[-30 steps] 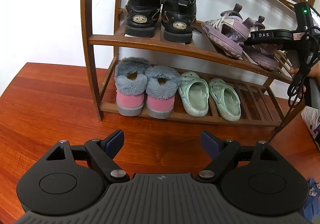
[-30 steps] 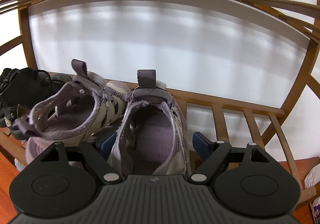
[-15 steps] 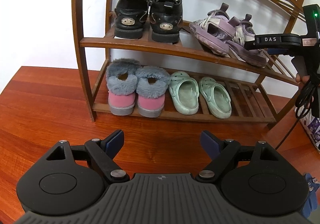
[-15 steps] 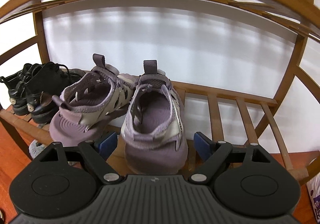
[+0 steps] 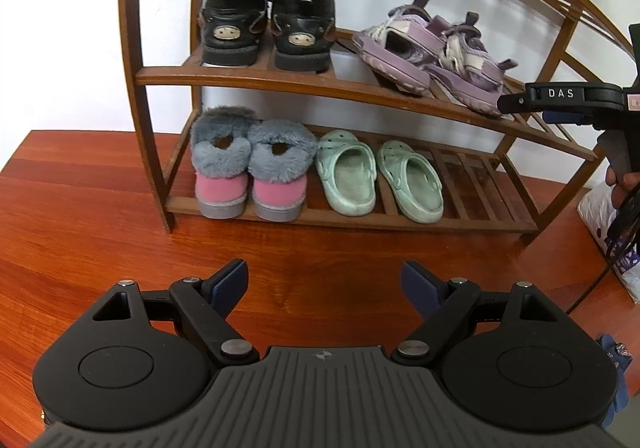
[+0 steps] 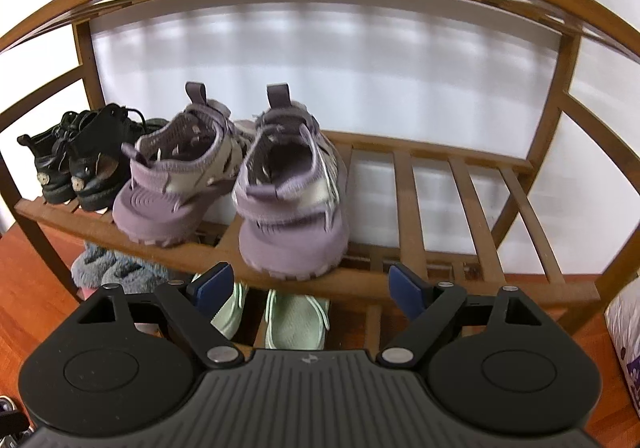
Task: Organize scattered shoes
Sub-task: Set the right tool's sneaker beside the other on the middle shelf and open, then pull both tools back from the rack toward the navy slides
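Observation:
A wooden shoe rack (image 5: 352, 86) holds four pairs. On its upper shelf stand black shoes (image 5: 268, 28) and purple sandals (image 5: 436, 52); below are pink boots with grey fur (image 5: 250, 168) and mint clogs (image 5: 380, 178). My left gripper (image 5: 325, 282) hangs open over the red-brown floor, well short of the rack. My right gripper (image 6: 308, 286) is open and empty, a little in front of the right purple sandal (image 6: 294, 184), which stands on the shelf edge beside the left purple sandal (image 6: 180, 172). In the left wrist view the right gripper (image 5: 560, 104) shows at the right, clear of the sandals.
The right part of the upper shelf (image 6: 460, 188) and of the lower shelf (image 5: 480, 188) are bare slats. A white patterned bag (image 5: 608, 232) lies on the floor right of the rack. The bag (image 6: 624, 336) also shows in the right wrist view. A white wall stands behind.
My right gripper has drawn back from the right purple sandal, which was between its fingers a second ago and now stands free on the shelf. The left gripper's view of the rack has widened slightly.

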The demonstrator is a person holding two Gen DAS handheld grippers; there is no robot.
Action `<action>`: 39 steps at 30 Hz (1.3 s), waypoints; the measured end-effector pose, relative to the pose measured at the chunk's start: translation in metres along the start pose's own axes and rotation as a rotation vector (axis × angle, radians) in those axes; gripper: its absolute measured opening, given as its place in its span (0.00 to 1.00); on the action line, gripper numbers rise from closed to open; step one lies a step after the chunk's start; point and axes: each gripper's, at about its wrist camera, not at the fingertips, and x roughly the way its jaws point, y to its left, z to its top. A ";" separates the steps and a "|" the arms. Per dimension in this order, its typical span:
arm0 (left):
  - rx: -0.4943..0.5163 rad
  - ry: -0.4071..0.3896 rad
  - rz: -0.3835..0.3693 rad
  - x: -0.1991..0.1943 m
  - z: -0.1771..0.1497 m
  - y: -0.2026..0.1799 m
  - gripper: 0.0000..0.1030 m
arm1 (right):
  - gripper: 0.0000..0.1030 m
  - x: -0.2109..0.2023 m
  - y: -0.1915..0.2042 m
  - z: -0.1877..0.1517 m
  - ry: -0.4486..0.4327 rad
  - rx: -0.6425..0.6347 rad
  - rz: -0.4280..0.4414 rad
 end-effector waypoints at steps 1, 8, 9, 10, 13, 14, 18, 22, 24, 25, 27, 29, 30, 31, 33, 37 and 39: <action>0.001 0.001 -0.002 0.000 -0.001 -0.002 0.83 | 0.86 -0.003 -0.002 -0.003 0.003 0.003 0.000; 0.007 0.008 -0.011 0.001 -0.006 -0.017 0.83 | 0.87 -0.021 -0.012 -0.024 0.010 0.022 0.005; 0.008 0.008 -0.012 0.001 -0.007 -0.019 0.83 | 0.87 -0.025 -0.014 -0.027 0.010 0.024 0.006; 0.009 0.006 -0.012 0.000 -0.008 -0.021 0.83 | 0.87 -0.028 -0.016 -0.031 0.010 0.026 0.006; 0.013 0.003 -0.015 0.000 -0.010 -0.028 0.83 | 0.88 -0.037 -0.020 -0.040 0.011 0.032 0.009; 0.015 0.002 -0.016 0.000 -0.011 -0.031 0.83 | 0.88 -0.040 -0.022 -0.044 0.010 0.034 0.010; 0.011 0.001 -0.017 0.000 -0.016 -0.041 0.83 | 0.88 -0.051 -0.028 -0.057 0.012 0.044 0.015; 0.006 0.000 -0.019 -0.001 -0.022 -0.052 0.83 | 0.89 -0.064 -0.037 -0.072 0.017 0.059 0.026; 0.007 -0.003 -0.017 -0.002 -0.025 -0.059 0.83 | 0.89 -0.070 -0.041 -0.080 0.021 0.064 0.030; 0.005 -0.004 -0.018 -0.002 -0.028 -0.062 0.83 | 0.90 -0.072 -0.044 -0.085 0.022 0.070 0.035; 0.003 -0.006 -0.020 -0.003 -0.032 -0.067 0.83 | 0.90 -0.077 -0.048 -0.092 0.025 0.078 0.042; -0.003 -0.010 -0.024 -0.004 -0.039 -0.077 0.83 | 0.90 -0.081 -0.054 -0.101 0.029 0.082 0.049; -0.005 -0.013 -0.026 -0.005 -0.041 -0.081 0.83 | 0.90 -0.084 -0.057 -0.107 0.031 0.085 0.052; -0.008 -0.017 -0.028 -0.005 -0.044 -0.085 0.83 | 0.90 -0.087 -0.061 -0.113 0.034 0.087 0.056; -0.017 -0.026 -0.031 -0.006 -0.051 -0.093 0.83 | 0.90 -0.091 -0.066 -0.123 0.037 0.092 0.062; -0.032 -0.042 -0.032 -0.008 -0.064 -0.110 0.83 | 0.90 -0.099 -0.079 -0.145 0.053 0.085 0.073; -0.035 -0.041 -0.030 -0.009 -0.069 -0.117 0.83 | 0.90 -0.103 -0.086 -0.155 0.059 0.085 0.078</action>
